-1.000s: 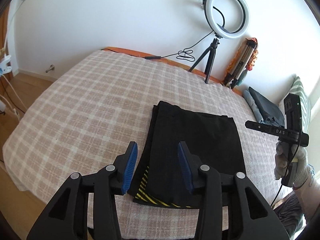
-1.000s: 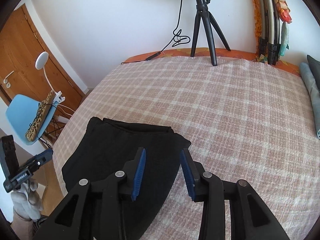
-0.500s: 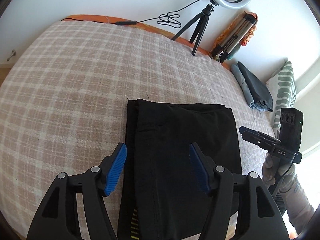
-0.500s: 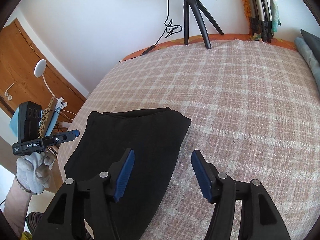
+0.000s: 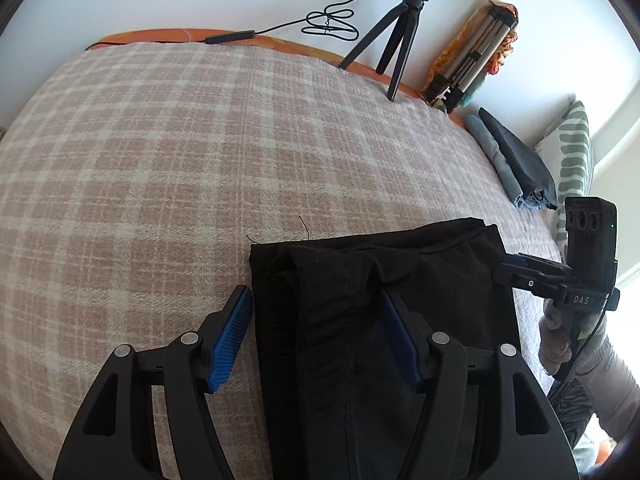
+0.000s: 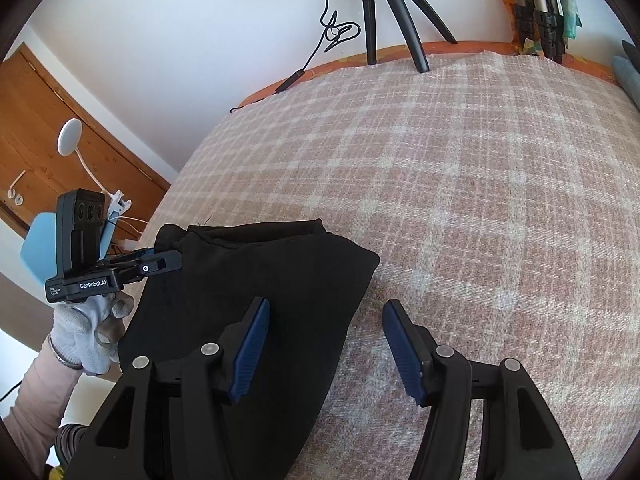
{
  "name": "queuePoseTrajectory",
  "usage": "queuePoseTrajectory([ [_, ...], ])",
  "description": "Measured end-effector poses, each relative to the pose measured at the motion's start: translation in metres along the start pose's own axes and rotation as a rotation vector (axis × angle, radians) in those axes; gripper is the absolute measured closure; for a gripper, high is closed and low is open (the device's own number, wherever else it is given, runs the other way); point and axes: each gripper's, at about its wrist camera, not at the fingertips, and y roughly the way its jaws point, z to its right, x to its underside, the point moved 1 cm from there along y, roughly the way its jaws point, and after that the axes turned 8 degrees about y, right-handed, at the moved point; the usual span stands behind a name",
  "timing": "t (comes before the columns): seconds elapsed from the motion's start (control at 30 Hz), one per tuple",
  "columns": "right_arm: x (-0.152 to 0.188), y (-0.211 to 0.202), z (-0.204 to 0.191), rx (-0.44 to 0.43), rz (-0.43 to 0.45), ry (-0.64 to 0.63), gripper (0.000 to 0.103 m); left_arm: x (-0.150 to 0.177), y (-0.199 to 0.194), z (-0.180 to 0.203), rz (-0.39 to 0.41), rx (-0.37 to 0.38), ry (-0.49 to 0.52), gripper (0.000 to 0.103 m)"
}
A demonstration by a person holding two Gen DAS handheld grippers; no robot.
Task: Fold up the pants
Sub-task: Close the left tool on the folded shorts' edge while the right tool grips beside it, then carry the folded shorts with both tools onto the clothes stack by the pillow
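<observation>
Black pants (image 5: 384, 300) lie folded lengthwise on the plaid bed cover (image 5: 200, 160); they also show in the right wrist view (image 6: 248, 276). My left gripper (image 5: 316, 332) is open, its blue pads straddling the pants' left folded edge near the far end. My right gripper (image 6: 324, 344) is open, straddling the pants' right edge, left pad over the cloth, right pad over the bed cover (image 6: 480, 200). Each gripper shows in the other's view, the right one (image 5: 520, 272) at the pants' right edge, the left one (image 6: 160, 264) at their left edge.
A ring light tripod (image 5: 400, 32) and a folded tripod (image 5: 468, 64) stand at the bed's far edge by the wall. Folded grey clothes (image 5: 516, 160) and a green-patterned pillow (image 5: 572, 152) lie at the right. A wooden door (image 6: 48, 152) and blue chair (image 6: 36, 248) are at left.
Both grippers have opened wider and moved forward and down along the pants toward their far end. The pants lie as before.
</observation>
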Motion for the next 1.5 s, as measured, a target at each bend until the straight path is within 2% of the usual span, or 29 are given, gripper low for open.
queuePoseTrajectory([
  [0.2,0.001,0.011,-0.016,-0.02,0.01,-0.073,0.042,0.002,0.004,0.009,0.019,-0.035,0.084,0.039],
  [0.27,0.005,0.014,-0.022,-0.02,0.015,-0.1,0.043,0.002,0.005,0.009,0.02,-0.041,0.092,0.051],
  [0.37,0.004,0.018,-0.026,-0.028,0.019,-0.115,0.045,0.0,0.005,0.006,0.028,-0.05,0.084,0.064],
  [0.43,0.003,0.017,-0.024,-0.037,0.021,-0.108,0.047,0.001,0.006,0.003,0.036,-0.056,0.077,0.069],
  [0.5,0.005,0.018,-0.024,-0.037,0.024,-0.108,0.056,0.001,0.006,0.003,0.042,-0.067,0.079,0.072],
  [0.57,0.005,0.018,-0.024,-0.041,0.023,-0.11,0.061,0.002,0.005,0.005,0.045,-0.076,0.093,0.076],
  [0.73,0.004,0.018,-0.024,-0.052,0.006,-0.113,0.062,-0.001,0.007,0.01,0.028,-0.109,0.121,0.073],
  [0.8,0.004,0.018,-0.023,-0.051,0.004,-0.108,0.062,-0.005,0.008,0.011,0.014,-0.131,0.134,0.067],
  [0.87,0.004,0.018,-0.023,-0.05,0.002,-0.1,0.062,-0.009,0.009,0.01,0.015,-0.145,0.13,0.054],
  [0.93,0.003,0.017,-0.023,-0.048,-0.003,-0.097,0.062,-0.012,0.014,0.009,0.008,-0.139,0.136,0.048],
  [1.03,0.003,0.017,-0.023,-0.045,-0.004,-0.103,0.062,-0.013,0.019,0.015,0.007,-0.148,0.186,0.045],
  [1.1,0.003,0.018,-0.024,-0.041,-0.003,-0.112,0.062,-0.012,0.02,0.019,0.021,-0.151,0.203,0.055],
  [1.17,0.003,0.019,-0.025,-0.041,0.001,-0.11,0.063,-0.012,0.019,0.021,0.03,-0.121,0.204,0.079],
  [1.23,0.003,0.02,-0.024,-0.043,0.004,-0.103,0.069,-0.011,0.018,0.023,0.036,-0.122,0.2,0.082],
  [1.3,0.003,0.02,-0.022,-0.066,0.0,-0.08,0.082,-0.01,0.015,0.025,0.049,-0.127,0.197,0.084],
  [1.4,0.008,0.018,-0.023,-0.075,0.017,-0.078,0.089,-0.009,0.006,0.026,0.09,-0.116,0.165,0.085],
  [1.5,0.012,0.011,-0.026,-0.079,0.046,-0.077,0.091,-0.007,-0.006,0.027,0.131,-0.108,0.138,0.086],
])
